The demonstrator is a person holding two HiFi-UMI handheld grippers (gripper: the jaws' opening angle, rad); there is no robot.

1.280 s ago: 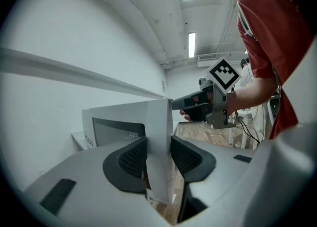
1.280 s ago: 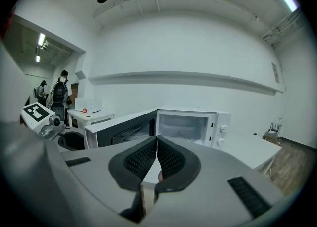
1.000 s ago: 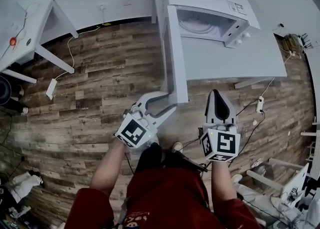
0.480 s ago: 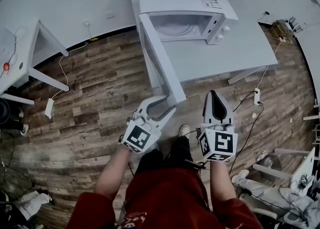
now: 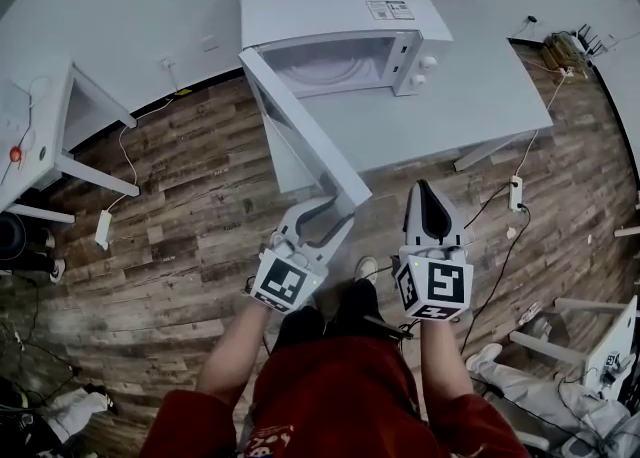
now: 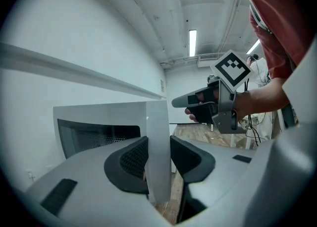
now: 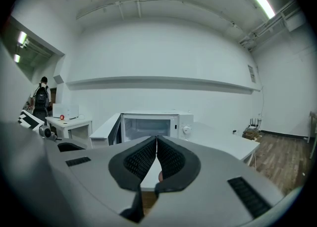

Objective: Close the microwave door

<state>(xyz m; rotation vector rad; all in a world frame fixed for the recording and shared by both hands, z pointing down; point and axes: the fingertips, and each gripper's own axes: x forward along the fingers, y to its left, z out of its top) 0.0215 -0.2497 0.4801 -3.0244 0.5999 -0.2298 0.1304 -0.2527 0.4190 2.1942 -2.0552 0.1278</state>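
Note:
A white microwave (image 5: 340,6) stands at the back of a white table (image 5: 470,96), its cavity showing. Its door (image 5: 300,136) hangs open and slants out toward me. My left gripper (image 5: 335,214) straddles the door's free edge (image 6: 158,146); the jaws are closing and both pads touch the edge in the left gripper view. To the right of the door, my right gripper (image 5: 425,189) points at the table's front edge, shut with nothing between its pads (image 7: 157,144). In the right gripper view the microwave (image 7: 148,124) lies straight ahead.
A white power strip (image 5: 517,194) with cables lies on the wood floor at the right, under the table's corner. A smaller white table (image 5: 50,126) stands at the left, with another power strip (image 5: 103,229) near it. A person (image 7: 39,97) stands far off at the left.
The door has swung from standing straight out to a slant toward the oven, with my left gripper on its edge. Both grippers moved along with it toward the microwave.

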